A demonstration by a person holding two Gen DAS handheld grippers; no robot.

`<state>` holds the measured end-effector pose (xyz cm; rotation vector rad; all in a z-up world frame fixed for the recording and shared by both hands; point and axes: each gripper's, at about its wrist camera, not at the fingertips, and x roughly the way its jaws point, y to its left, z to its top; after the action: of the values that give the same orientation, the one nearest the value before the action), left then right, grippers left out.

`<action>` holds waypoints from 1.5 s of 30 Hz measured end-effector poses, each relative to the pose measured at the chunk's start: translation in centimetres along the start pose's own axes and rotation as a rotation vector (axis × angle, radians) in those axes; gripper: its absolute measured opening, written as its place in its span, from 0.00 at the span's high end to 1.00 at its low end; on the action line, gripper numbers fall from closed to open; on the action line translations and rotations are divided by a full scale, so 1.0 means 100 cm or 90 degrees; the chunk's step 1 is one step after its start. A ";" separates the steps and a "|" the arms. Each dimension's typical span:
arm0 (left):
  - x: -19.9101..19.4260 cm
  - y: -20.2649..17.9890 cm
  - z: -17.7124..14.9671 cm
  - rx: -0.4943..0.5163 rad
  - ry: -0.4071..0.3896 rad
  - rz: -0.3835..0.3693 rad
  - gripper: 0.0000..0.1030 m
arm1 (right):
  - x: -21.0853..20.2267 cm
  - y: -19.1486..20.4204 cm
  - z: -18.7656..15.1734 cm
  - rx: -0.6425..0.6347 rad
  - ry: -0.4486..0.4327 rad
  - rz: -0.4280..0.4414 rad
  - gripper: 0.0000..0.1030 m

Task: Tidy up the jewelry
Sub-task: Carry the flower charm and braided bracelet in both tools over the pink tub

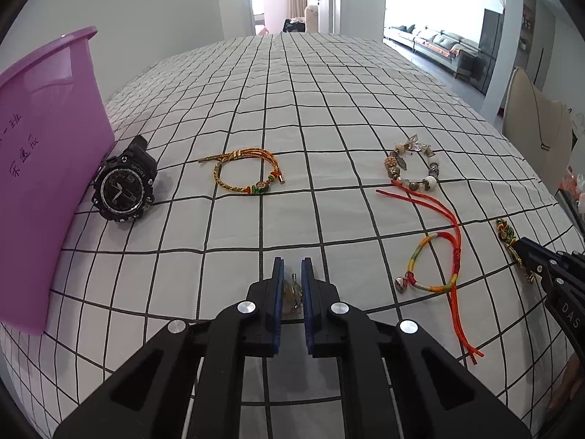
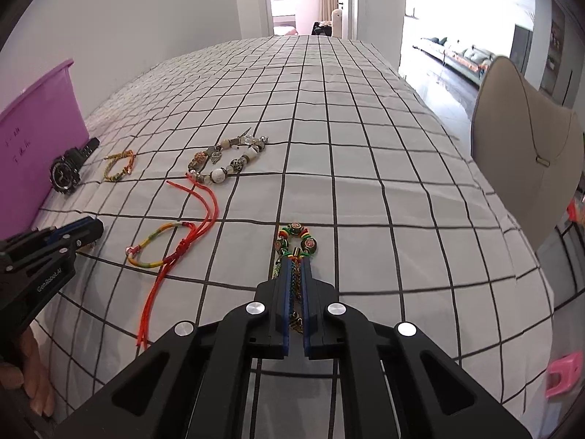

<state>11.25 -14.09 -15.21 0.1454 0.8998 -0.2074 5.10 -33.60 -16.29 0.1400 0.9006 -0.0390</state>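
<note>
My left tongs [image 1: 291,281] are clenched on a small pale, translucent stone pendant [image 1: 292,292] low on the white black-gridded cloth [image 1: 292,109], and my right tongs [image 2: 296,281] pinch the braided cord of a green-and-red beaded bracelet [image 2: 298,239], beads lying beyond the tips. Both grips look thin. I judge the pendant could squirt free, or the bracelet's dangling beads swing and snag the red-tailed woven string bracelet [image 2: 161,248] on the way to the purple plastic bin [image 1: 44,153].
</note>
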 end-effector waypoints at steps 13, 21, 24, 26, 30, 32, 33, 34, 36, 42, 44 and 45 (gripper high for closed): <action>-0.021 0.004 -0.002 -0.020 -0.022 -0.012 0.91 | -0.017 -0.006 -0.010 0.011 -0.007 0.026 0.96; -0.042 0.004 -0.015 -0.036 -0.026 -0.019 0.91 | -0.033 -0.008 -0.018 0.009 -0.017 0.047 0.97; -0.051 0.004 -0.020 -0.045 -0.024 -0.022 0.91 | -0.041 -0.009 -0.021 0.009 -0.017 0.057 0.97; -0.058 0.005 -0.021 -0.050 -0.027 -0.022 0.91 | -0.049 -0.010 -0.023 0.004 -0.019 0.061 0.97; -0.076 0.006 -0.020 -0.061 -0.036 -0.020 0.91 | -0.065 -0.012 -0.020 -0.002 -0.019 0.074 0.97; -0.090 0.008 -0.018 -0.069 -0.044 -0.016 0.91 | -0.075 -0.012 -0.017 -0.008 -0.019 0.080 0.97; -0.095 0.009 -0.017 -0.073 -0.047 -0.016 0.91 | -0.078 -0.012 -0.015 -0.011 -0.019 0.083 0.97; -0.103 0.010 -0.015 -0.077 -0.051 -0.015 0.91 | -0.082 -0.011 -0.013 -0.013 -0.019 0.088 0.97; -0.115 0.013 -0.012 -0.086 -0.053 -0.013 0.91 | -0.093 -0.009 -0.007 -0.023 -0.024 0.096 0.97; -0.155 0.021 -0.002 -0.115 -0.059 -0.001 0.91 | -0.122 0.002 0.015 -0.051 -0.037 0.130 0.97; -0.170 0.027 0.002 -0.133 -0.061 0.008 0.91 | -0.131 0.006 0.024 -0.062 -0.045 0.139 0.97; -0.177 0.030 0.005 -0.141 -0.064 0.012 0.91 | -0.137 0.009 0.031 -0.068 -0.049 0.149 0.97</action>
<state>1.65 -9.21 -0.90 -0.0613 0.8144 -0.0955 -0.95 -33.47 -3.57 0.1417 0.8026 0.2196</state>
